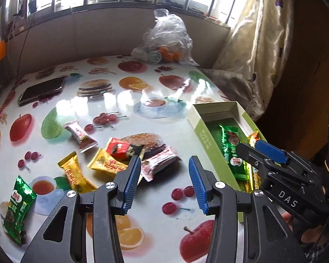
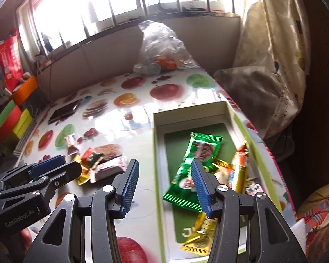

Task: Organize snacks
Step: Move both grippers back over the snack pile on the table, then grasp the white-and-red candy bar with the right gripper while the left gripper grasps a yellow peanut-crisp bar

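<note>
Several wrapped snacks lie loose on the glossy fruit-print tablecloth (image 1: 155,219): two yellow packets (image 1: 73,173), a red and black packet (image 1: 122,149), two white and red packets (image 1: 81,134) and a green packet (image 1: 18,206) near the left edge, all of crinkly foil with serrated ends. A shallow green box (image 2: 156,153) with white inner walls sits at the table's right edge and holds a green foil snack (image 2: 195,164) on top of gold wrappers (image 2: 239,171).

Left gripper (image 1: 164,182) hovers above the cloth beside the pile, jaws apart and empty, with ribbed blue pads (image 1: 132,182). Right gripper (image 2: 164,186) is over the box's left wall, jaws likewise apart and empty.

Only the left view shows the stray green packet; only the right view shows the box's near end and coloured boxes (image 2: 13,120) at far left. A dark phone (image 1: 41,89) and a clear plastic bag (image 1: 166,39) lie farther back.
</note>
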Demonstrator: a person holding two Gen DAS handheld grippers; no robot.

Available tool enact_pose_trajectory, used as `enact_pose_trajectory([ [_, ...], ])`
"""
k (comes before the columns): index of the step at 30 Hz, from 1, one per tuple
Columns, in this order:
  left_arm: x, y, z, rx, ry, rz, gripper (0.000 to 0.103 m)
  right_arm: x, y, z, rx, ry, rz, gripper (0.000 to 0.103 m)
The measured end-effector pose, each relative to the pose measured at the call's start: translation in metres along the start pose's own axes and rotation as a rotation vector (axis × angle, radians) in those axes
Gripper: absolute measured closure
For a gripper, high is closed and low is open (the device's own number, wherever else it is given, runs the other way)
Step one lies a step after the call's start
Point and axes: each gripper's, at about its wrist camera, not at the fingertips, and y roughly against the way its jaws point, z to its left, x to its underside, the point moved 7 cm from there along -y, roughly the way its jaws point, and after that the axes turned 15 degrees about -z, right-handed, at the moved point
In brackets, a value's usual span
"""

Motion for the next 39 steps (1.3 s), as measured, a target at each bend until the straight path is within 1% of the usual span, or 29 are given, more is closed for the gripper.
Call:
enact_pose_trajectory([
  [3,0.004,0.004,0.025,-0.045,0.015,-0.006,0.056,0.002,-0.009,0.017,-0.03,0.021,0.013,0.054],
  [7,0.009,0.006,0.061,-0.1,0.091,0.0,0.056,0.005,-0.02,0.034,-0.058,0.053,0.027,0.053],
  [8,0.009,0.008,0.068,-0.113,0.097,-0.005,0.056,0.006,-0.023,0.037,-0.06,0.056,0.036,0.053],
  [10,0.011,0.009,0.079,-0.13,0.101,-0.006,0.056,0.008,-0.03,0.045,-0.078,0.056,0.048,0.052],
  [13,0.016,0.008,0.097,-0.147,0.141,0.002,0.056,0.014,-0.039,0.057,-0.082,0.066,0.074,0.052],
  [16,0.023,0.007,0.112,-0.168,0.166,0.013,0.056,0.02,-0.049,0.069,-0.104,0.071,0.094,0.051],
  [20,0.032,0.006,0.123,-0.175,0.197,0.032,0.056,0.03,-0.067,0.078,-0.08,0.065,0.139,0.051],
  [22,0.036,0.005,0.128,-0.188,0.196,0.038,0.056,0.034,-0.074,0.079,-0.065,0.057,0.149,0.051],
  [25,0.041,0.002,0.136,-0.192,0.219,0.053,0.056,0.039,-0.085,0.077,-0.022,0.055,0.17,0.05],
  [27,0.042,0.001,0.14,-0.191,0.235,0.053,0.056,0.041,-0.091,0.076,-0.011,0.046,0.178,0.05],
  [29,0.042,0.0,0.142,-0.179,0.26,0.057,0.056,0.041,-0.095,0.076,-0.007,0.037,0.179,0.048],
  [32,0.04,-0.004,0.144,-0.187,0.273,0.056,0.056,0.041,-0.099,0.079,-0.007,0.042,0.177,0.047],
  [36,0.038,-0.01,0.141,-0.177,0.274,0.061,0.056,0.049,-0.102,0.084,-0.015,0.059,0.2,0.047],
  [39,0.039,-0.016,0.138,-0.175,0.262,0.073,0.056,0.049,-0.101,0.085,-0.008,0.077,0.188,0.047],
])
